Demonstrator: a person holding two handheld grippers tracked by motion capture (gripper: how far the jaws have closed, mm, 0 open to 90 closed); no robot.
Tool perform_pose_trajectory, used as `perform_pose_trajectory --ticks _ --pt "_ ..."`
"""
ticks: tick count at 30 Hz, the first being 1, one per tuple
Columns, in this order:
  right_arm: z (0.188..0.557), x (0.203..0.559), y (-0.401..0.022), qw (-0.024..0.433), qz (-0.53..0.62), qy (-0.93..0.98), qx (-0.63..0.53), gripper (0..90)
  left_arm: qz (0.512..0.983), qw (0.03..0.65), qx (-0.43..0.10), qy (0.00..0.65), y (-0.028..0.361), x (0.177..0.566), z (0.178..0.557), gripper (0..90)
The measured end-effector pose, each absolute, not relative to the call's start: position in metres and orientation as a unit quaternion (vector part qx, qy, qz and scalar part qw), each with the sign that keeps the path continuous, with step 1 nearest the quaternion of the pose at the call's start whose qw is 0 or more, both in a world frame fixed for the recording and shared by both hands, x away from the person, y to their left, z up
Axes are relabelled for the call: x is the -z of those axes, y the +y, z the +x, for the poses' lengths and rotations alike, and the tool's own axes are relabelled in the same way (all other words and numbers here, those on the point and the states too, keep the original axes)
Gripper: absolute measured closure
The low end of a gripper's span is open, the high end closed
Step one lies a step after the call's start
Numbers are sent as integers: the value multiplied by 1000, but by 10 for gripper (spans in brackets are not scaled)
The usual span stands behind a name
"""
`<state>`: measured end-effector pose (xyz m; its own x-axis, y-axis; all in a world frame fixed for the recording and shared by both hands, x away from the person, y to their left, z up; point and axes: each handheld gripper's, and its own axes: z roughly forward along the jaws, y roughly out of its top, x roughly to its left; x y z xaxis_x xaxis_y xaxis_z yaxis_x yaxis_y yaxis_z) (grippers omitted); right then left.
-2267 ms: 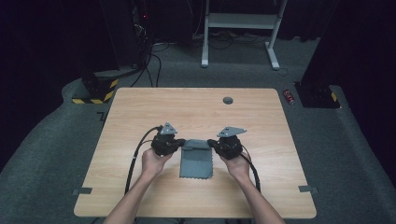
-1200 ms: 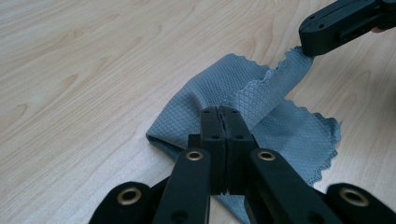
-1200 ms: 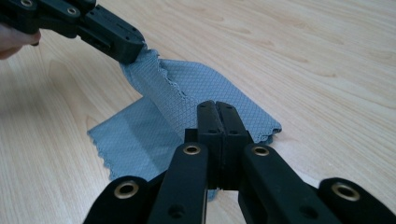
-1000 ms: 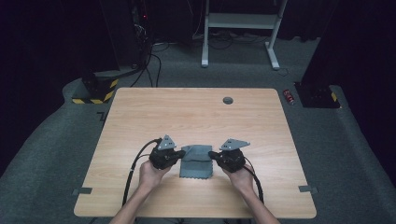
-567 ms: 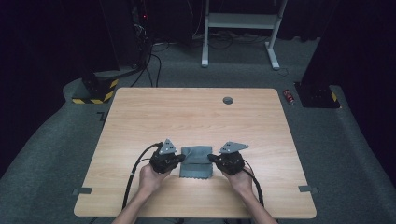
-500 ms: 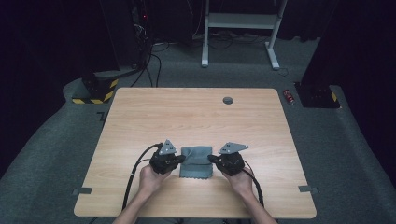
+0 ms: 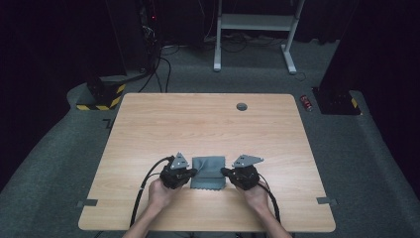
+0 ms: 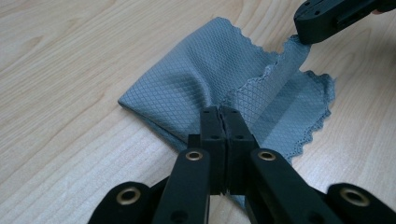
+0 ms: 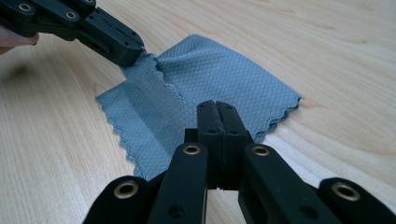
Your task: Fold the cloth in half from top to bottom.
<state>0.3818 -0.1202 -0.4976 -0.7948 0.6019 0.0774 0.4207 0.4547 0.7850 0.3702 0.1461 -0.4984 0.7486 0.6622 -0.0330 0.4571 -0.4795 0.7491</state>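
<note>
1. Where the high view looks down on the wooden table (image 7: 208,124), a grey cloth (image 7: 208,172) lies near the person's edge, squarely between the two grippers. The left gripper (image 7: 189,174) touches the cloth's left edge and the right gripper (image 7: 226,173) touches its right edge, each held in a hand, the left hand (image 7: 161,191) and the right hand (image 7: 256,192), coming in from the bottom. A small round dark cap (image 7: 241,106) sits far off near the table's back edge.

2. In the left gripper view, the jaws of the left gripper (image 8: 222,112) are clenched together on a fold of the cloth (image 8: 196,84), which spreads out ahead of them on the table (image 8: 70,93). At the top right the right gripper (image 8: 306,39) pinches the cloth's far scalloped corner and lifts it slightly off the wood.

3. In the right gripper view, the jaws of the right gripper (image 9: 217,106) are pressed shut on the near edge of the cloth (image 9: 219,74), which lies flat just beyond them. At the upper left the left gripper (image 9: 135,55) nips the opposite corner, raising a small ridge in the cloth
</note>
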Motion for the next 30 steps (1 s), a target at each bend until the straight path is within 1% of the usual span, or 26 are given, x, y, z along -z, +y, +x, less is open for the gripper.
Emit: perform_pose_trajectory --ticks 10,19,24,26,30 --pt "375 509 -121 91 304 848 -425 897 851 389 -130 329 147 505 363 885" --pt "369 516 -121 84 302 853 -418 892 848 395 -115 336 151 510 359 869" --pt "366 517 -121 78 302 853 -418 875 843 401 -108 343 155 510 356 840" --pt "365 516 -122 69 308 851 -420 830 838 407 -105 348 158 509 354 805" --pt "363 514 -125 71 306 849 -425 813 818 431 -103 367 168 502 353 755"
